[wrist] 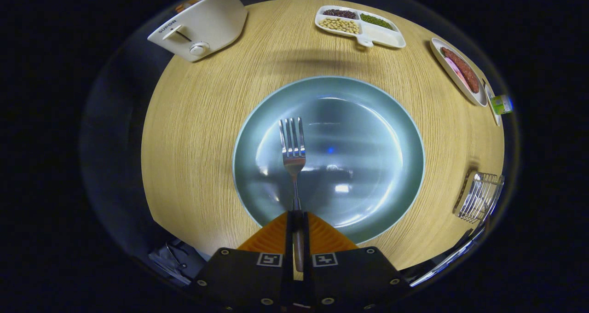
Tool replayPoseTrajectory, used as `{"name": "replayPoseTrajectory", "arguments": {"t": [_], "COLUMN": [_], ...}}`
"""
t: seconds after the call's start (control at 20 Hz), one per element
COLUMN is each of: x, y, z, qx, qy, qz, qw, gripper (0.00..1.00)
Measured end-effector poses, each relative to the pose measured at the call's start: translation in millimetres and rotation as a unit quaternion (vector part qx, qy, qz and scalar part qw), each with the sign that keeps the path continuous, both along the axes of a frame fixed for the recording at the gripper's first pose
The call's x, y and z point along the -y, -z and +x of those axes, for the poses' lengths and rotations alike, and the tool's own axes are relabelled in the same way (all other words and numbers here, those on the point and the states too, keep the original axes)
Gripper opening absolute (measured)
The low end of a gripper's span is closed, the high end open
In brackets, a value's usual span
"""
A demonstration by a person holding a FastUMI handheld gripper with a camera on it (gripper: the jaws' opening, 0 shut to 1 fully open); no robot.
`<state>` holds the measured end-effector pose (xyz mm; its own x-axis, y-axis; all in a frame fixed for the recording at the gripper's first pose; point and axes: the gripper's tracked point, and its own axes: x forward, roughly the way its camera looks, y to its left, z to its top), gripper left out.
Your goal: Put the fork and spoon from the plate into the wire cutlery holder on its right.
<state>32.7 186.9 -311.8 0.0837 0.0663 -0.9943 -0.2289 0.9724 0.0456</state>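
Note:
My gripper (297, 217) is shut on the handle of a metal fork (292, 147). The fork sticks straight out ahead of the fingers, tines pointing away, and hangs above the blue-grey plate (382, 119). I cannot tell whether the tines touch the plate. The plate lies in the middle of the round wooden table (198, 133) and has nothing else on it. The wire cutlery holder (479, 197) stands at the table's edge to the right of the plate.
A white toaster (200, 25) stands far left beyond the plate. Straight beyond it lies a white divided dish (361, 24) of beans and grains. At the far right sits a dish of sliced meat (460, 70) with a small green pack (501, 104) beside it.

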Motion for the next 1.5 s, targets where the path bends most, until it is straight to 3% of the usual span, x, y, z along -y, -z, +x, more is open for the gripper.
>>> {"name": "replayPoseTrajectory", "arguments": {"t": [0.3, 0.7, 1.05, 1.5], "x": [13.3, 98.5, 194.6, 281.7], "y": [-21.4, -103.0, -143.3, -139.4], "z": [6.4, -6.6, -28.5, -45.4], "qx": [0.020, 0.037, 0.039, 0.016], "qy": [-0.012, -0.036, -0.005, 0.043], "qz": [0.005, -0.014, -0.041, -0.049], "qw": [1.000, 0.999, 0.998, 0.998], "gripper": [0.02, 0.02, 0.02, 0.02]}}
